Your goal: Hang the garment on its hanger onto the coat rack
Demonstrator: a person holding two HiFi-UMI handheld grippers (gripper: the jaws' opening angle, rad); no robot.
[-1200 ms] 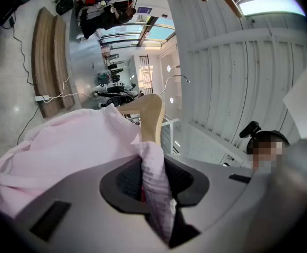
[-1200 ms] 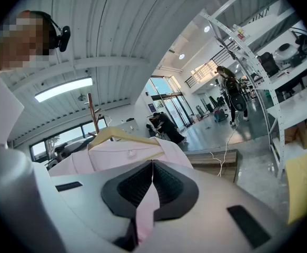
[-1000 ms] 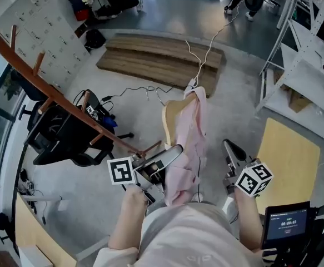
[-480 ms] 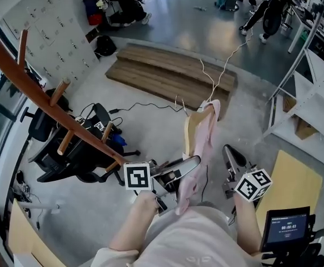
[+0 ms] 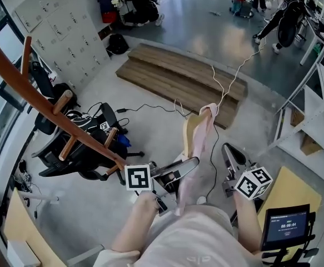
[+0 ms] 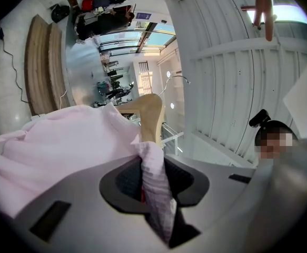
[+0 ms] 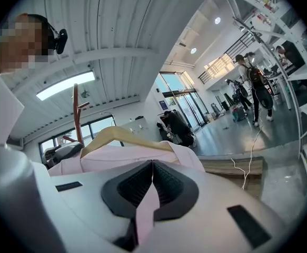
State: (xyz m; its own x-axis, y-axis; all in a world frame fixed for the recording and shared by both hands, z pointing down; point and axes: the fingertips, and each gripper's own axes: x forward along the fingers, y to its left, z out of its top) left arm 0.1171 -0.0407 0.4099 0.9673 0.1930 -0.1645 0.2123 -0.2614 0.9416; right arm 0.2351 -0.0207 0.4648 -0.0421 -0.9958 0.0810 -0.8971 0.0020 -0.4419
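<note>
In your head view the garment (image 5: 198, 149) covers most of the hanger (image 5: 188, 133), and the hook is too thin to pick out there. The rack (image 5: 39, 90) runs off the left edge at its top, and its lower end passes behind your left gripper (image 5: 185, 166). In the left gripper view the pinched fold fills the jaws' gap and hides the hanger's lower part. A red speck beside the fold is too small to tell. In the right gripper view only the hanger's upper edge clears the garment. From the head view you cannot tell whether cloth reaches your right gripper (image 5: 229, 153).
</note>
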